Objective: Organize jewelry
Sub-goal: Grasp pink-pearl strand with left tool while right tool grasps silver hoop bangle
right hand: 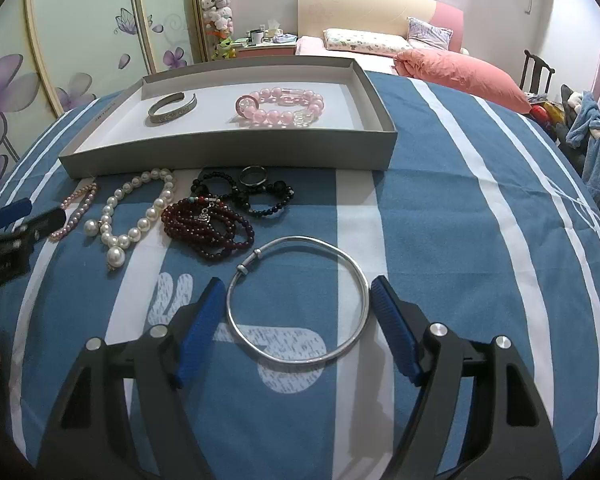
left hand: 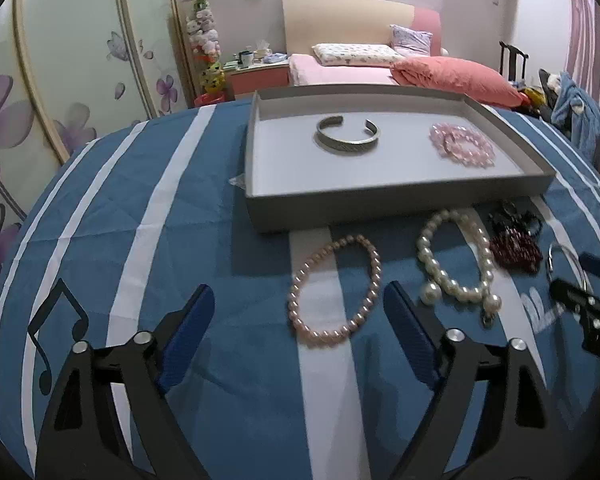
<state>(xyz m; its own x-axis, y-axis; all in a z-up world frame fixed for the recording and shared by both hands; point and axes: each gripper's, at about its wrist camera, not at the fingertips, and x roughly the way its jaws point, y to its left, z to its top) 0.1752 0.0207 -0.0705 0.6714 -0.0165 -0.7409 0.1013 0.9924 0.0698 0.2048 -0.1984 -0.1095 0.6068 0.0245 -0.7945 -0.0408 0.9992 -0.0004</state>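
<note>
A grey tray [right hand: 228,152] sits on a counter covered with a blue cloth with white stripes [right hand: 460,208]. Inside the tray lie 2 pieces, well apart: a silver cuff [right hand: 172,109] toward the left and a pink bead bracelet [right hand: 280,107] toward the right.

The other jewelry lies on the cloth in front of the tray. From left to right in the right wrist view: a pink pearl bracelet [right hand: 78,208], a white pearl bracelet [right hand: 140,208] with larger drop pearls at its near end, a coil of dark red beads [right hand: 208,232] with a small silver charm, and a black bead bracelet [right hand: 252,196] with a dark ring [right hand: 253,176] just behind it, close to the tray wall. Nearest the camera lies a thin silver bangle [right hand: 298,298].

The right gripper [right hand: 298,328] is spread wide, its blue pads either side of the bangle, the rim close to both pads; contact cannot be told. Nothing is held.

The left gripper [left hand: 300,336] is also released, fingers wide apart above the cloth, with the near part of the pink pearl bracelet [left hand: 334,292] lying between them.
</note>
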